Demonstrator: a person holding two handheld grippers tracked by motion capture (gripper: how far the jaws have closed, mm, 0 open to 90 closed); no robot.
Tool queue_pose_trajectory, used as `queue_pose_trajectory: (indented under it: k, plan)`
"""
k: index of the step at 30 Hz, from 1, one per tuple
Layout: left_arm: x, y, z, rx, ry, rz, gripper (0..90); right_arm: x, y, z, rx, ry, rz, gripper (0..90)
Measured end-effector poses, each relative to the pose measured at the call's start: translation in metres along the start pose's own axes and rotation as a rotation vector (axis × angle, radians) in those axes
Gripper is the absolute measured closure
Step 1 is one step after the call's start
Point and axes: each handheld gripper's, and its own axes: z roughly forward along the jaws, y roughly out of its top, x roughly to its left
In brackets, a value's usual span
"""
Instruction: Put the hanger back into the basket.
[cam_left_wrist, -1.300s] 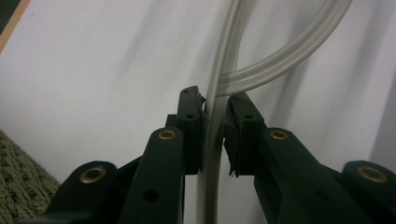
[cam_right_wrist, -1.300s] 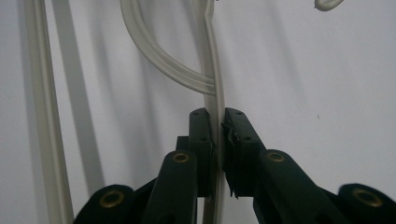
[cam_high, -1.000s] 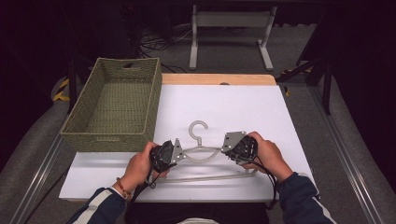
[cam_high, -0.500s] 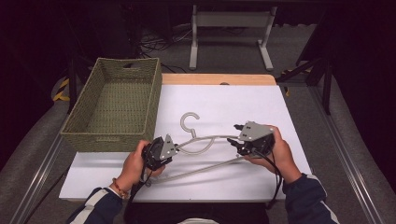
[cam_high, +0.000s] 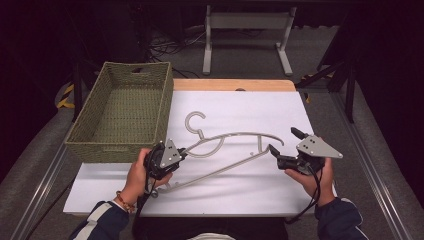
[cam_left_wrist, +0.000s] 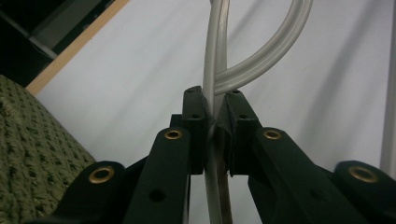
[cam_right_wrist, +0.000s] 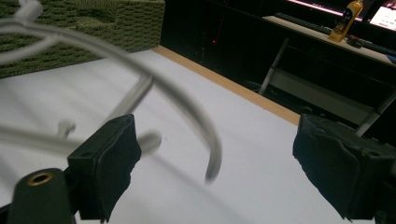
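A pale grey plastic hanger (cam_high: 227, 137) lies slanted over the white table top (cam_high: 260, 107), its hook (cam_high: 194, 122) pointing toward the basket. My left gripper (cam_high: 181, 150) is shut on the hanger's left end. In the left gripper view the two pads (cam_left_wrist: 194, 109) pinch the thin hanger rod (cam_left_wrist: 212, 60) between them. My right gripper (cam_high: 284, 142) sits just off the hanger's right end. Its jaws have just been opening and now stand wide. In the right gripper view the hanger's curved arm (cam_right_wrist: 187, 105) ends between the jaws (cam_right_wrist: 219, 144) without touching either pad.
A green woven basket (cam_high: 117, 149) stands empty at the table's left, close to the hook; it also appears as the basket (cam_right_wrist: 93, 23) and the basket wall (cam_left_wrist: 28, 154) in the gripper views. A metal stand (cam_high: 247, 20) sits on the floor beyond the table's wooden far edge (cam_high: 235, 85).
The right gripper let go of the hanger's right end, opened wide and drew away to the right. The left gripper kept its hold while the hanger swung, its hook moving left toward the basket.
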Motion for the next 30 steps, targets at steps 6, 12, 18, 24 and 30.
queue_pose_trajectory:
  k: [6,12,18,24,30]
  plan:
    - [0.004,0.002,-0.01,-0.055,0.021,-0.018,81.6,0.003,-0.021,-0.002,0.042,-0.005,0.021,14.4]
    - [0.011,0.006,-0.022,-0.107,0.041,-0.052,81.6,0.009,-0.034,-0.001,0.085,0.017,0.019,14.5]
    - [0.02,0.006,-0.032,-0.148,0.057,-0.096,81.6,0.019,-0.041,0.009,0.115,0.045,-0.017,14.5]
    - [0.029,0.007,-0.042,-0.179,0.068,-0.132,81.6,0.027,-0.043,0.013,0.131,0.061,-0.045,14.9]
    - [0.038,0.007,-0.051,-0.212,0.079,-0.178,81.6,0.027,-0.044,0.015,0.138,0.066,-0.049,14.9]
